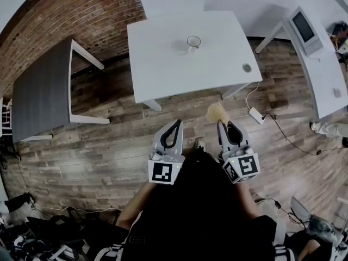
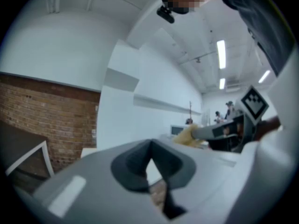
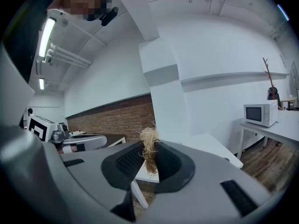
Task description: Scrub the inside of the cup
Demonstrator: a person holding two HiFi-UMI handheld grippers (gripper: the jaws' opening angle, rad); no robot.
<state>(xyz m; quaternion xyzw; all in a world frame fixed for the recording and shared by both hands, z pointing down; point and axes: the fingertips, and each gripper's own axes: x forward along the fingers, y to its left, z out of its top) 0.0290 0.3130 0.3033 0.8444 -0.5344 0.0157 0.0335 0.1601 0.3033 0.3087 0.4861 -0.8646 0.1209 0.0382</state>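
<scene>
A small clear cup (image 1: 193,41) stands on the white table (image 1: 163,69) ahead, near its far middle. Both grippers hang over the wooden floor, well short of the table. My left gripper (image 1: 178,123) is shut with nothing between its jaws; in the left gripper view its dark pads (image 2: 135,164) meet. My right gripper (image 1: 222,123) is shut on a tan fibre scrubber (image 1: 217,112), whose tuft sticks out past the tips. In the right gripper view the scrubber (image 3: 150,150) is pinched between the black pads. The right gripper (image 2: 224,129) also shows in the left gripper view.
A dark grey table (image 1: 43,91) stands at the left beside a brick wall (image 1: 81,10). A white desk with a microwave (image 1: 302,29) is at the right. A power strip (image 1: 256,115) and cables lie on the floor. A person's legs (image 1: 331,128) show at far right.
</scene>
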